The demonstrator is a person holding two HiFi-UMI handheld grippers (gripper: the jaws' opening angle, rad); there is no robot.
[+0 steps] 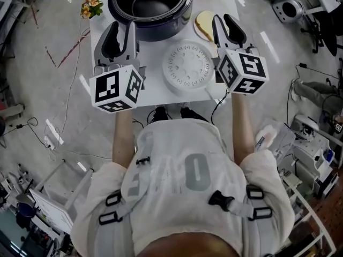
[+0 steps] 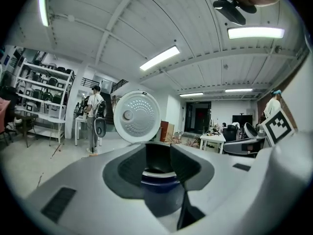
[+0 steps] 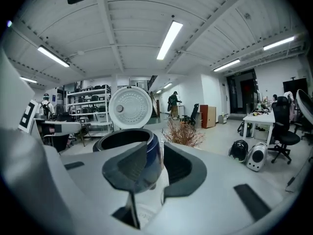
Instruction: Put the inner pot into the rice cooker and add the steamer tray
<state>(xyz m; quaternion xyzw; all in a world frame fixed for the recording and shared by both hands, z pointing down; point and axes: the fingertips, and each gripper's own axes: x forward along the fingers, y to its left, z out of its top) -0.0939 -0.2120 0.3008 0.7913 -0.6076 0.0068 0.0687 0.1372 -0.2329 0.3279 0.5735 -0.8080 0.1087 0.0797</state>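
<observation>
The dark blue rice cooker [image 1: 150, 8] stands at the far edge of the white table [image 1: 155, 92], with a dark inner pot [image 1: 153, 4] seated in it. Its white lid [image 3: 130, 107] stands raised behind it. The white perforated steamer tray [image 1: 188, 66] lies flat on the table in front of the cooker. My left gripper [image 1: 120, 37] hovers left of the tray, open and empty, pointing at the cooker [image 2: 157, 186]. To the tray's right, my right gripper [image 1: 227, 28] is also open with nothing between its fingers, and the cooker [image 3: 122, 138] shows beyond them.
A cream round object [image 1: 203, 24] lies on the table between the cooker and my right gripper. Yellow flowers [image 1: 91, 7] sit at the table's far left corner. Cables, bags and shelving stand on the floor around the table.
</observation>
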